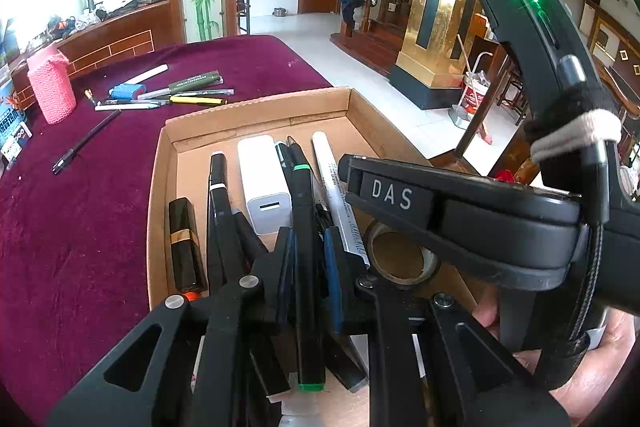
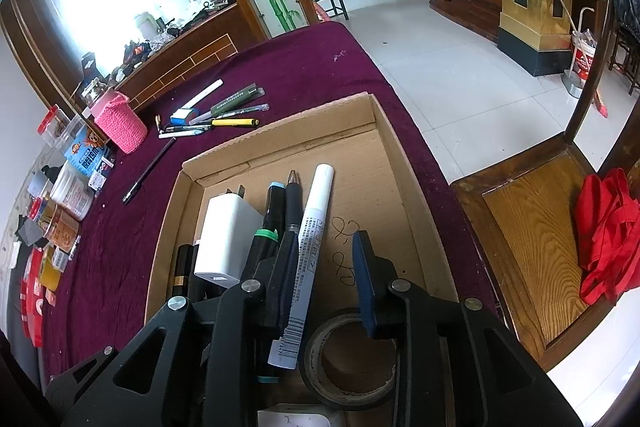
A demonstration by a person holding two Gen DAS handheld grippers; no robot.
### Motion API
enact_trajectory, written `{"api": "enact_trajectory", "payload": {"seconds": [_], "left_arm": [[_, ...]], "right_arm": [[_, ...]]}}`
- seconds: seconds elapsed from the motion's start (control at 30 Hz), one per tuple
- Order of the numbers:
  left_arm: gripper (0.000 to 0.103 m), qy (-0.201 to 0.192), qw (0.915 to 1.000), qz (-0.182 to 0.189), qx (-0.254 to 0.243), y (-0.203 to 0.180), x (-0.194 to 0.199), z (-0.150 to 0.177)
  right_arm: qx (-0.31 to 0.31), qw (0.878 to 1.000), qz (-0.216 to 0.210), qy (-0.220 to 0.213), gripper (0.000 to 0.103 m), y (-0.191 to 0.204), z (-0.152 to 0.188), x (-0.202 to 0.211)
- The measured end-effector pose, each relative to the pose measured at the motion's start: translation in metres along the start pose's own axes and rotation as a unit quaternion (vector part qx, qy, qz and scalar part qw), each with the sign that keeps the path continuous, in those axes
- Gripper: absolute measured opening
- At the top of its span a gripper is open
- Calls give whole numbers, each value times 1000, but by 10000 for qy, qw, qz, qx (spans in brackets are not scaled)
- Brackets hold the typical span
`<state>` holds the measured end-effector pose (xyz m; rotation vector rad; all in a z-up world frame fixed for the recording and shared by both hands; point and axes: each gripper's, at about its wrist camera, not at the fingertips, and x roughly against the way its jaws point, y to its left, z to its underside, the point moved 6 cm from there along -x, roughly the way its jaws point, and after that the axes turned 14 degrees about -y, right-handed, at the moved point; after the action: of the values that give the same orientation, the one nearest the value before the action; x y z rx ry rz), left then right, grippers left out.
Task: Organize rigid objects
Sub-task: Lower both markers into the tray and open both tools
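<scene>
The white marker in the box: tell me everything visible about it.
The white marker is a slim, plastic-looking tube with a plain white cap at the far end, small black print along the barrel and a barcode near the near end. It lies flat, lengthwise in the cardboard box, beside a black pen. The open right gripper hovers above it.

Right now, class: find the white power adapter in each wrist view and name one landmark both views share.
Left wrist: white power adapter lies mid-frame in the cardboard box, between two dark pens.
Right wrist: white power adapter lies left of centre, in the same box.
Shared landmark: pink knitted cup on the maroon cloth.
</scene>
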<state>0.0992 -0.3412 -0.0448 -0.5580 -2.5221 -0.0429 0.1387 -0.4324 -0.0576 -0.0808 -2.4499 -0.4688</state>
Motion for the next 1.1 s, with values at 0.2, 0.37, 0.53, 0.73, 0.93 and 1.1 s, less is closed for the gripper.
{"api": "enact_trajectory", "payload": {"seconds": [0.2, 0.37, 0.53, 0.73, 0.93, 1.1], "left_arm": [[13, -12, 10000, -27, -14, 1, 0, -1], [14, -17, 10000, -36, -18, 1, 0, -1], [23, -33, 10000, -65, -13, 3, 0, -1], [35, -107, 9999, -98, 6, 5, 2, -3], [35, -126, 9998, -129, -22, 3, 3, -2], [39, -159, 9997, -161, -48, 5, 3, -3]], "right_arm": [[-2, 10000, 5, -13, 26, 0, 0, 1], [-4, 10000, 22, -44, 33, 0, 0, 2], [-3, 10000, 19, -56, 35, -1, -1, 2], [-15, 10000, 21, -83, 40, -1, -3, 3], [-18, 10000, 20, -91, 44, -2, -3, 3], [-41, 9999, 29, -128, 47, -3, -5, 5]]}}
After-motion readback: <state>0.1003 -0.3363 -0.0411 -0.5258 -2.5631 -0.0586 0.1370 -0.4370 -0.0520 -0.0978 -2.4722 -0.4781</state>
